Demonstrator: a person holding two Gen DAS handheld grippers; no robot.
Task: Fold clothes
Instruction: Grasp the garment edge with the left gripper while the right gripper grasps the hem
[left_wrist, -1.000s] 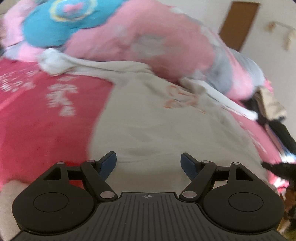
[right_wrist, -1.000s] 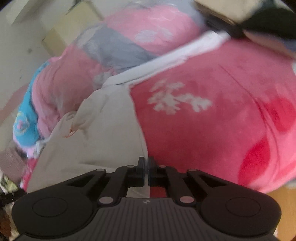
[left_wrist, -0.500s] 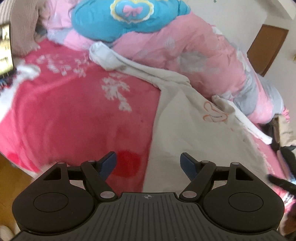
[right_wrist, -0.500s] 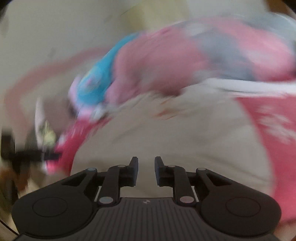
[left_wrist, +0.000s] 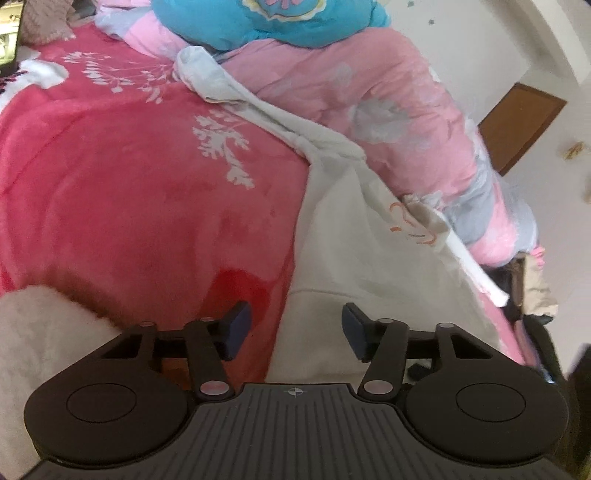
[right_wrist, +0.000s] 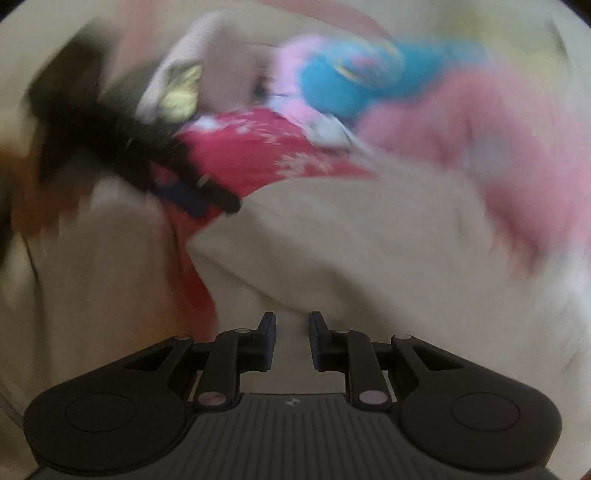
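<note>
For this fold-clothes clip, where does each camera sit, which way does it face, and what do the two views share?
Left wrist: sits on the left claw, looks forward and down at the cream garment on the red blanket; its jaws are closing over the garment's edge, not yet pressing it.
Right wrist: sits on the right claw, looks down at the same garment, heavily blurred; jaws slightly apart, nothing pinched; the left claw shows at upper left.
Shared: garment, red blanket, blue pillow.

Two close wrist views, both angled down onto the cream garment (left_wrist: 369, 266).
</note>
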